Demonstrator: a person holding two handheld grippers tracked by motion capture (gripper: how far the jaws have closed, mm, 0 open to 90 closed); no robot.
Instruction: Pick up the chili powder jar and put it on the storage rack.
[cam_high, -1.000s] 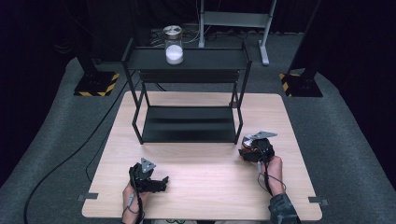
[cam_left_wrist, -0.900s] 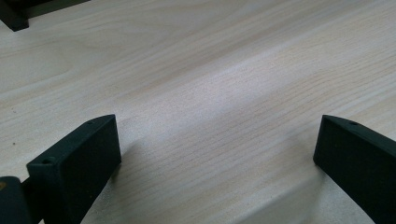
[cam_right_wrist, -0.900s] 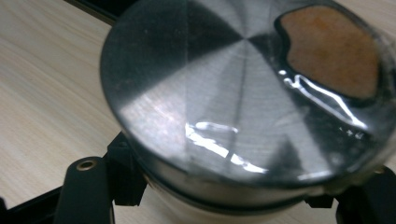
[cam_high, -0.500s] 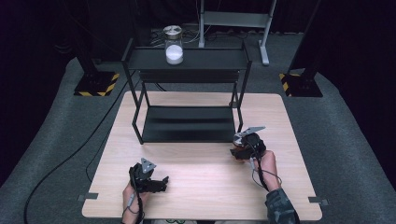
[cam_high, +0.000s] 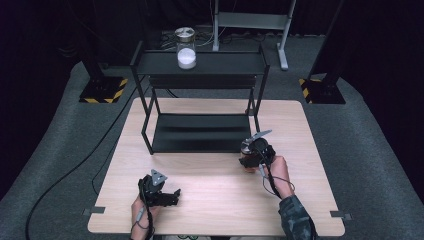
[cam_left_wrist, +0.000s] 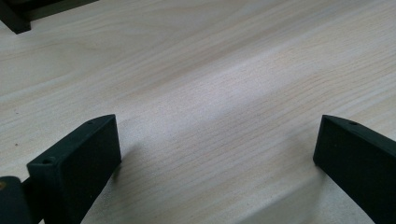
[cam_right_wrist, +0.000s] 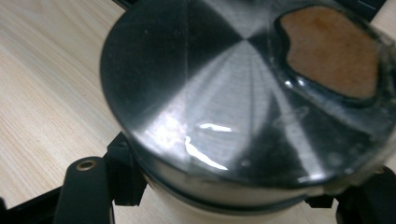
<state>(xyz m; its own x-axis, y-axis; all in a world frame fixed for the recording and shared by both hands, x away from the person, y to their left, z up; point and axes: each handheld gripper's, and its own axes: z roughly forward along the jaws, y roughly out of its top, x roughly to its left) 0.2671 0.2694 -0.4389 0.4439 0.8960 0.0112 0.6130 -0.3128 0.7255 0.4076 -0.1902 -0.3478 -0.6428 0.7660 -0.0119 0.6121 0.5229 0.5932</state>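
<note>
The right claw (cam_high: 248, 159) is clamped on a jar (cam_right_wrist: 243, 93), which sits right between its jaws, metal lid (cam_right_wrist: 224, 107) facing the claw's camera, so its long axis runs back toward the claw. The left claw (cam_high: 172, 196) lies wide open on the counter (cam_high: 210, 205), gripping nothing.

We count two jars: one (cam_high: 186, 47) on the rack's (cam_high: 200, 64) top shelf, one (cam_high: 248, 154) near the table's (cam_high: 210, 210) right edge. One rack, two grippers.
</note>
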